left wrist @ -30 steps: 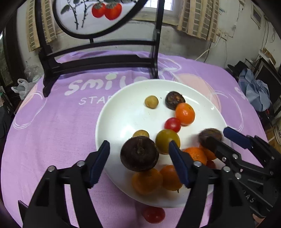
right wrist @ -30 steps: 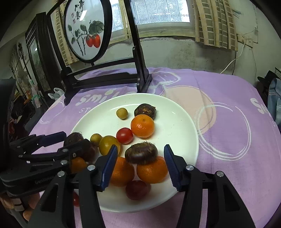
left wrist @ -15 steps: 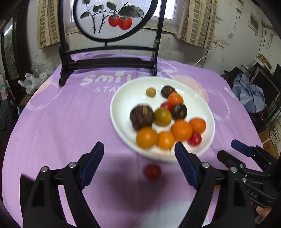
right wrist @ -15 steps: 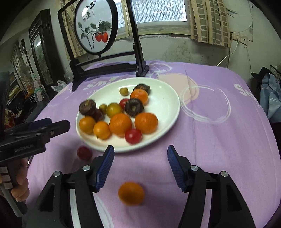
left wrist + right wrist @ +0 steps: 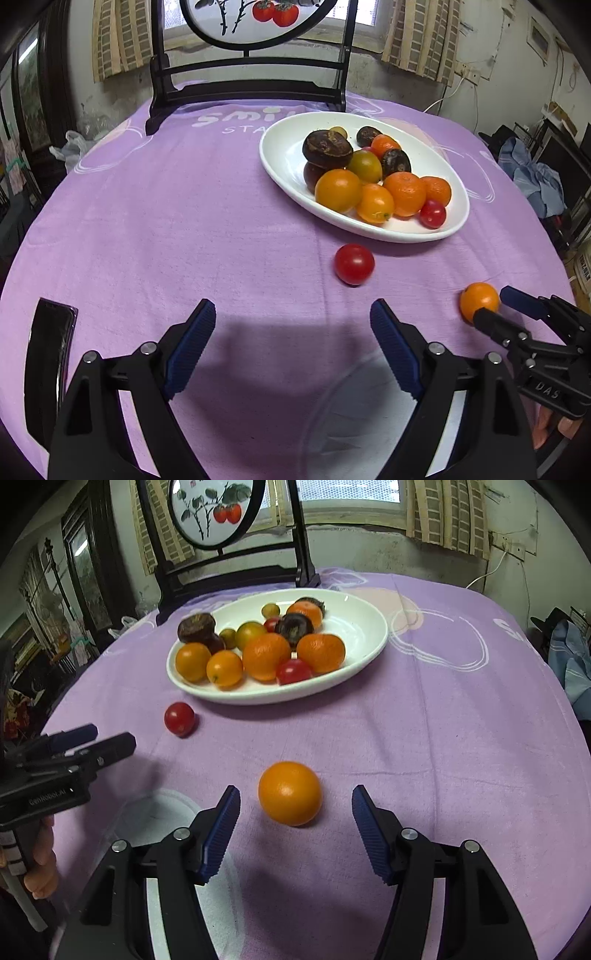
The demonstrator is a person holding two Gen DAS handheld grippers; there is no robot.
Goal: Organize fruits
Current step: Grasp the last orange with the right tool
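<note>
Just outside the white plate [image 5: 369, 642], on the purple-clothed surface, lie a loose orange [image 5: 290, 793] and a cherry tomato [image 5: 354, 264]. Both grippers, right [image 5: 295, 821] and left [image 5: 291, 332], gape empty. The orange looks firm, round, apt to roll; pinch its widest middle gently.

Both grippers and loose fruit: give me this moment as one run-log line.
left gripper: open, empty | right gripper: open, orange ahead of jaws | tomato: on cloth, off plate
</note>
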